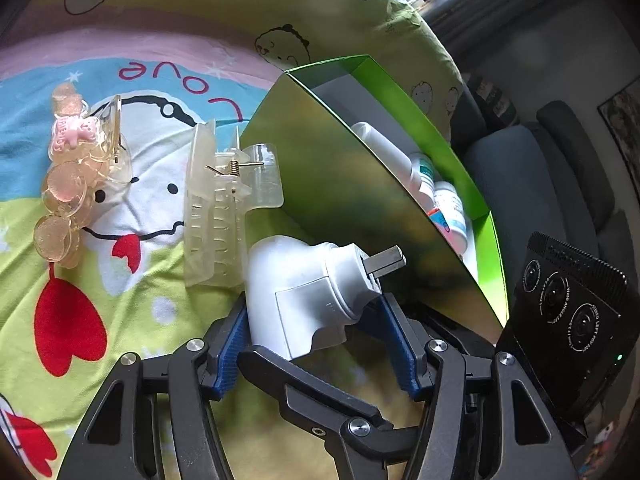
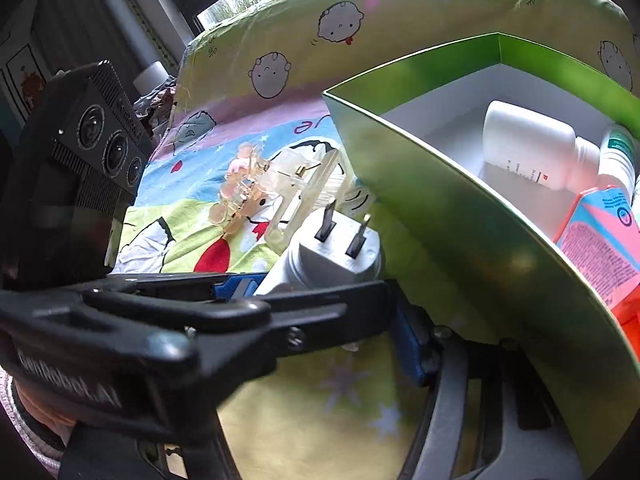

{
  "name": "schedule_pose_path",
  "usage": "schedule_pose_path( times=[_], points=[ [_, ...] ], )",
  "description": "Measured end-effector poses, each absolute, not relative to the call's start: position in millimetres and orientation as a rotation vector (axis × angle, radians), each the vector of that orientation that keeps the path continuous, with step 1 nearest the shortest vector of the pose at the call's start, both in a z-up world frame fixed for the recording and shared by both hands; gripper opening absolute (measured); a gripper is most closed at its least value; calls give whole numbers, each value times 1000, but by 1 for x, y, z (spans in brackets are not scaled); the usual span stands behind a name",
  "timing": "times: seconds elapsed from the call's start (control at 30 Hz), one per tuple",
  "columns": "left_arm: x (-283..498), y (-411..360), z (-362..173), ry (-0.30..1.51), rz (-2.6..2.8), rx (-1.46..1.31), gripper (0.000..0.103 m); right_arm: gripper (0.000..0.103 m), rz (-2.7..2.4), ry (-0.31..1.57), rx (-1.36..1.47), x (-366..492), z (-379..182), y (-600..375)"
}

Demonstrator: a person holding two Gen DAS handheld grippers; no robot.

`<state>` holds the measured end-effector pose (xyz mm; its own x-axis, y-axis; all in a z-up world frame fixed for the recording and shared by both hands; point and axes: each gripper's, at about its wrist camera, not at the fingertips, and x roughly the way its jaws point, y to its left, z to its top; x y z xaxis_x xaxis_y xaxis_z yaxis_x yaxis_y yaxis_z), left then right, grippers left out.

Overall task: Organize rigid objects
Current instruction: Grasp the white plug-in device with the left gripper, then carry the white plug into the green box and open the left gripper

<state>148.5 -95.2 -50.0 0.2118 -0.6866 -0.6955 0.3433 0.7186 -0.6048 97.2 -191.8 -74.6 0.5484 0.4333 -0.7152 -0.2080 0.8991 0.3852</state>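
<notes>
Left wrist view shows the left hand-held gripper [image 1: 316, 320] clenched around a white plug adapter [image 1: 308, 288], its blue pads pressed against both sides, just beside the outer wall of the green box [image 1: 352, 184]. The adapter is not yet over the box rim. Already inside the box lie a white bottle [image 2: 532, 148], a tube and a pink carton [image 2: 600, 236], so part of the sorting looks done. Still out on the cartoon bedsheet [image 1: 80, 320] are a clear hair claw [image 1: 224, 208] and a pink beaded hair clip [image 1: 76, 168]. The right hand-held gripper's fingers are hidden behind the left one, so I cannot tell its state.
</notes>
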Motion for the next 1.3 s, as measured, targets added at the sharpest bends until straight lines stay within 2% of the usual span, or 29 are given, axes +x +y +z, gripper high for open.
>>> schedule_pose_path(
  times=[0.37, 0.7, 1.13, 1.2, 1.23, 1.3],
  points=[
    [108, -108, 2, 1033, -765, -212, 60, 62, 389, 803, 279, 51, -40, -211],
    [90, -152, 58, 940, -831, -143, 60, 62, 347, 686, 266, 16, 11, -253],
    [115, -237, 52, 995, -896, -113, 60, 63, 230, 676, 324, 20, 14, -320],
    [121, -244, 46, 1005, -852, -103, 63, 64, 199, 691, 336, 24, 9, -330],
    [123, -246, 43, 1003, -832, -99, 69, 65, 177, 695, 337, 24, 7, -335],
    [125, -246, 39, 995, -803, -97, 76, 73, 140, 704, 335, 24, 4, -341]
  ],
)
